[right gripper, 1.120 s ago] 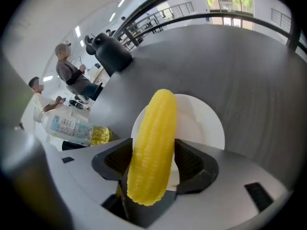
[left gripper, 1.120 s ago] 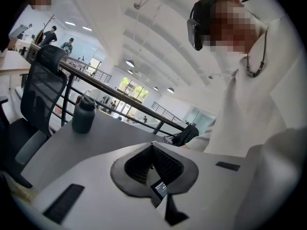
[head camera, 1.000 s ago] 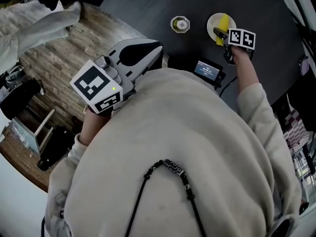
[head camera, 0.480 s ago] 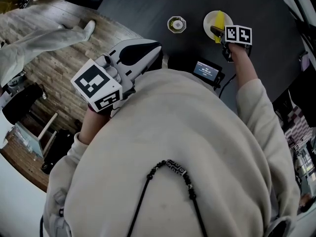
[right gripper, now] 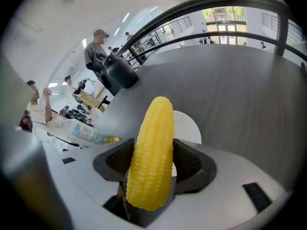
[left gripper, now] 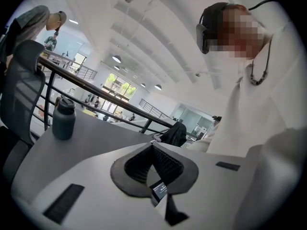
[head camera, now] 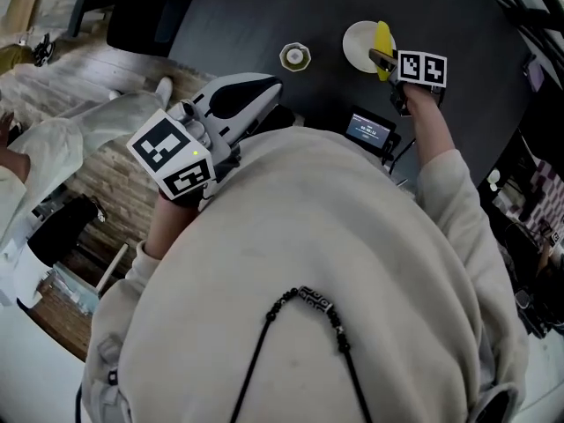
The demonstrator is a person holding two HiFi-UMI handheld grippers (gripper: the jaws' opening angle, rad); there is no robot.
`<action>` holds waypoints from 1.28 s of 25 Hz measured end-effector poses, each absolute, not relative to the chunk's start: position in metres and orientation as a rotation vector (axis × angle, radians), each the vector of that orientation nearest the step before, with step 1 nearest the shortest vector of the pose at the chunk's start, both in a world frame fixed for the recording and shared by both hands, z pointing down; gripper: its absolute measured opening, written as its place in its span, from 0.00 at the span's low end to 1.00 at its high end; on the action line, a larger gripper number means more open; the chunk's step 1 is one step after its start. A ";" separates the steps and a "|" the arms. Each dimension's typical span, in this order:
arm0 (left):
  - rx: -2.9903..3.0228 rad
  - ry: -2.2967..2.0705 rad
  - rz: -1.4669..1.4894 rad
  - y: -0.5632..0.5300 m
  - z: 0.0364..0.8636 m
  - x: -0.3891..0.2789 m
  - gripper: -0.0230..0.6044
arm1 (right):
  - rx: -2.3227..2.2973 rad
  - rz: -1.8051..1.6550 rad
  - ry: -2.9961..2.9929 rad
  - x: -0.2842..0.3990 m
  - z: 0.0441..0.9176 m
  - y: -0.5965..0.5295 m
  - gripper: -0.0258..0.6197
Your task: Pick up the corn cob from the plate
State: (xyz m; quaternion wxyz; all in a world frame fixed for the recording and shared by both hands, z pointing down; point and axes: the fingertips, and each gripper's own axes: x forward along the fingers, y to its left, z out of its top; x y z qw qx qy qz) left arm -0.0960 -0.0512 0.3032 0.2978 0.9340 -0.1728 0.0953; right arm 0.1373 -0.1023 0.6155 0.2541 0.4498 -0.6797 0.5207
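Fingers (left gripper: 169, 166) of the left gripper (left gripper: 152, 146) were pressed together on nothing, well to the left of the white plate (head camera: 356, 46). A small round cup (head camera: 295, 56) stood just left of that plate. The right gripper (right gripper: 154, 158) was closing its jaws on the corn cob (right gripper: 152, 128), pads pinching its sides, holding it over the plate's right edge.

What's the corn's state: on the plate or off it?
Off, it seems: the right tool is closing on the corn, holding it above the plate.
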 end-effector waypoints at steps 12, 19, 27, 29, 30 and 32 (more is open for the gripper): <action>2.607 -0.253 0.264 -0.061 0.284 -0.071 0.04 | 1.396 1.496 -1.835 0.161 0.595 -0.070 0.45; 2.666 -0.098 0.275 -0.062 0.276 -0.050 0.04 | 1.531 1.490 -1.835 0.182 0.576 -0.050 0.45; 2.708 0.081 0.284 -0.059 0.270 -0.025 0.04 | 1.762 1.444 -1.923 0.210 0.499 -0.013 0.45; 2.719 0.132 0.284 -0.059 0.267 -0.016 0.04 | 1.811 1.384 -1.986 0.210 0.465 -0.008 0.45; 2.724 0.155 0.283 -0.059 0.265 -0.013 0.04 | 1.835 1.351 -2.018 0.208 0.446 -0.007 0.45; 2.730 0.196 0.281 -0.060 0.263 -0.008 0.04 | 1.869 1.293 -2.082 0.201 0.411 -0.007 0.45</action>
